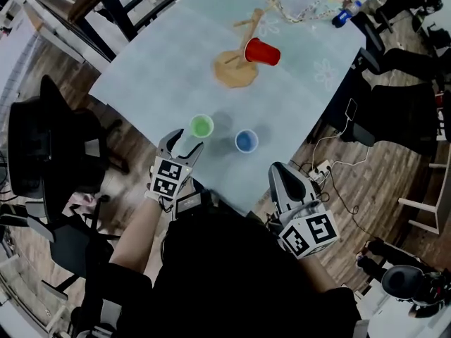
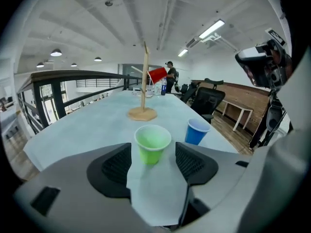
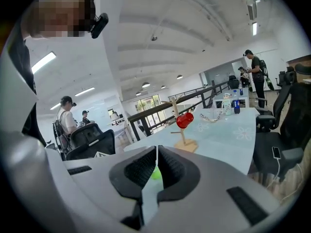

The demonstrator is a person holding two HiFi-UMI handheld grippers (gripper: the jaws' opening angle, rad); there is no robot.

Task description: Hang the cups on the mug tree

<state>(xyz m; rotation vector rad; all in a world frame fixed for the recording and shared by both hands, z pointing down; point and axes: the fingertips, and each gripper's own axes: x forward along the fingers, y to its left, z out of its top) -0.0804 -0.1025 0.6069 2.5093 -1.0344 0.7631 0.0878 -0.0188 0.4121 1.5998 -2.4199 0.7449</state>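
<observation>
Around the desk [image 1: 155, 69] stand black chairs [image 1: 42, 139]; a lanyard [image 1: 296, 5] and bottle [image 1: 344, 14] lie at its far edge. The green cup [image 1: 201, 126], empty, stands near the near edge, with the blue cup [image 1: 246, 141] just beside it. The red cup [image 1: 262, 51] hangs on the mug tree [image 1: 238, 55] mid-desk. The left hand-held gripper [image 1: 182, 145] gapes just short of the green cup. The right hand-held gripper [image 1: 284, 174] is closed on nothing. Pale flowered cloth covers the desk, and cables [image 1: 338, 153] trail over the wood floor.
</observation>
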